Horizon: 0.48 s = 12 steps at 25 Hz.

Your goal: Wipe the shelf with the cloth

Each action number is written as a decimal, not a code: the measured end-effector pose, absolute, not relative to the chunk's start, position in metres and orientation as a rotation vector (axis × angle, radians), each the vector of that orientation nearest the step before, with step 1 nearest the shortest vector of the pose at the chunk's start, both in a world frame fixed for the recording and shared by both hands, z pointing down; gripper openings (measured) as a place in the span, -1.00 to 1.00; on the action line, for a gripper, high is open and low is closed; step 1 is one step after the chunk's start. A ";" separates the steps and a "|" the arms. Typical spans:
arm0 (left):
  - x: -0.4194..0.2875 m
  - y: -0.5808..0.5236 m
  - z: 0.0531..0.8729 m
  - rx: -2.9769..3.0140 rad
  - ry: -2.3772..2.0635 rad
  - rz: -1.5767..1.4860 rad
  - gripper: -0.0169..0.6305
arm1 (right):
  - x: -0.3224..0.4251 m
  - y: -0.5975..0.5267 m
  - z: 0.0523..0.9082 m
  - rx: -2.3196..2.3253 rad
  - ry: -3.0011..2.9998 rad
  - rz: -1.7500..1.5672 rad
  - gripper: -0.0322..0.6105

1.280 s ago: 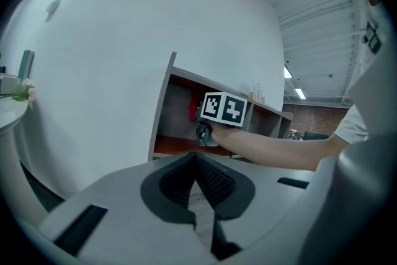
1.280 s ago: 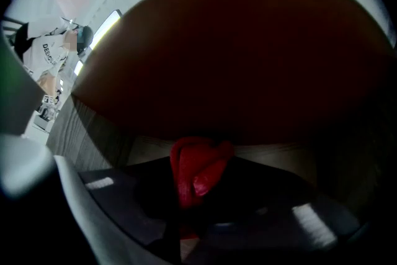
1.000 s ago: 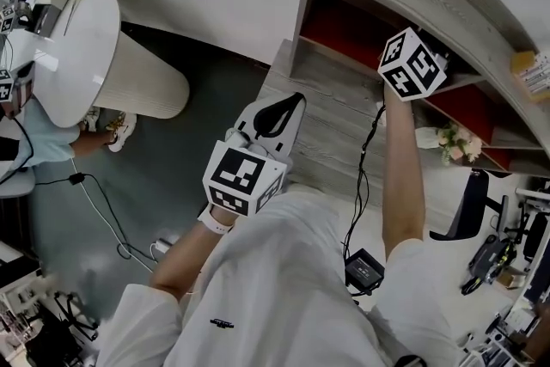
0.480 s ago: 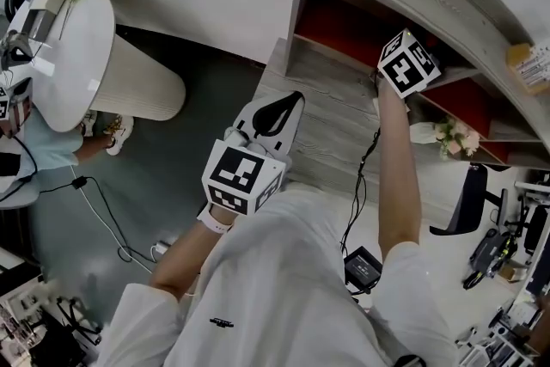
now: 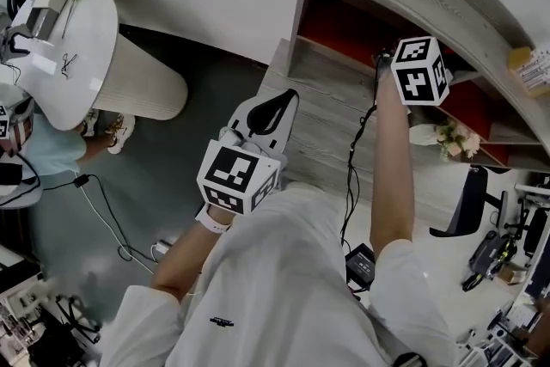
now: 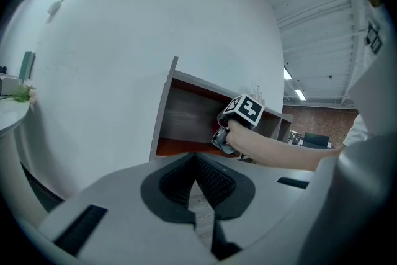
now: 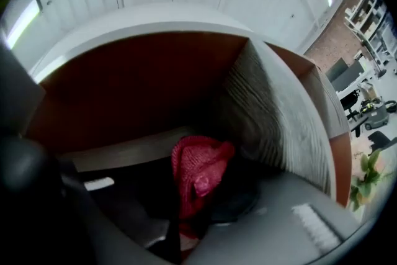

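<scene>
Red cloth [image 7: 197,178], gripped in the right claw [image 7: 183,223], sits near the back right corner of the shelf [image 7: 124,152], apparently mid-wipe; next likely needs a leftward sweep, while the left claw [image 6: 197,161] is closed and empty.

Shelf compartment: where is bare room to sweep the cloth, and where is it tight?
Bare: the compartment floor left of the red cloth in the right gripper view, bordered by the red back panel; the grey ledge between the left hand-held gripper and the compartment. Tight: right of the cloth, against the grey divider.
</scene>
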<state>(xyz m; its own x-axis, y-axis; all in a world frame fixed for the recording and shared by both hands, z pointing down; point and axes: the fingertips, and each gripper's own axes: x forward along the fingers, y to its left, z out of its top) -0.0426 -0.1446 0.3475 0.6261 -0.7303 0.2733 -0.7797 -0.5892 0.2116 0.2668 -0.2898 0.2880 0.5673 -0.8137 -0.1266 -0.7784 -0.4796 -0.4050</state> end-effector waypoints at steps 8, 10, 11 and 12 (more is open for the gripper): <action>-0.041 -0.140 0.345 2.546 -1.221 0.226 -0.95 | 0.266 -0.264 0.327 -2.298 1.169 -0.366 -0.75; -0.041 -0.138 0.345 2.545 -1.223 0.228 -0.95 | 0.266 -0.259 0.345 -2.265 1.135 -0.475 -0.75; -0.041 -0.136 0.344 2.546 -1.223 0.227 -0.95 | 0.266 -0.257 0.354 -2.248 1.117 -0.527 -0.75; -0.041 -0.135 0.344 2.549 -1.221 0.226 -0.95 | 0.266 -0.254 0.361 -2.230 1.098 -0.576 -0.75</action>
